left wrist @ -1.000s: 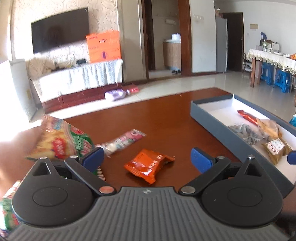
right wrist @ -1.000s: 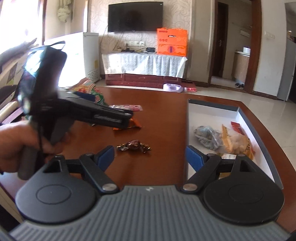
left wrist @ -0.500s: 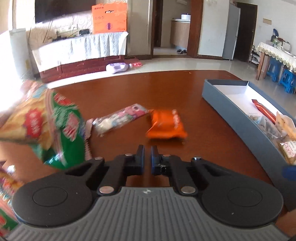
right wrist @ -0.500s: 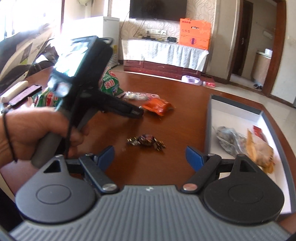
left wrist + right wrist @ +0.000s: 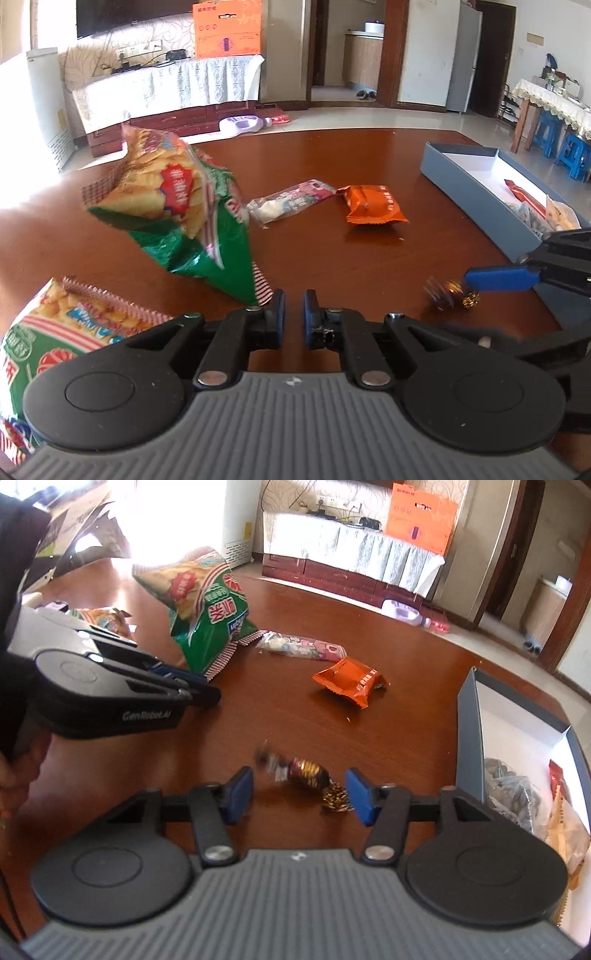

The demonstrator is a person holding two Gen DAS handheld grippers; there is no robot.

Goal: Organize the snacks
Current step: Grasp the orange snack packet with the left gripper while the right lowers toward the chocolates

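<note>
A foil-wrapped candy (image 5: 306, 771) lies on the brown table between the fingers of my right gripper (image 5: 301, 794), whose jaws are closing. Its gold twisted end touches the right pad, while the left pad stands clear of it. My left gripper (image 5: 294, 314) is nearly shut with nothing between its pads, and its jaws are just starting to part. A corner of the green chip bag (image 5: 184, 206) rests against the outside of its left finger. An orange packet (image 5: 375, 205) and a pink-white packet (image 5: 291, 201) lie further out. The grey box (image 5: 465, 184) on the right holds several snacks.
A second chip bag (image 5: 55, 343) lies at the near left. From the right wrist view, the left gripper (image 5: 207, 694) and the hand holding it fill the left side. The box wall (image 5: 469, 738) stands close on the right. Beyond the table are a draped TV bench and doorways.
The left gripper went from wide open to nearly shut and moved up to the green bag's corner. The right gripper moved forward over the candy and its jaws narrowed around it.
</note>
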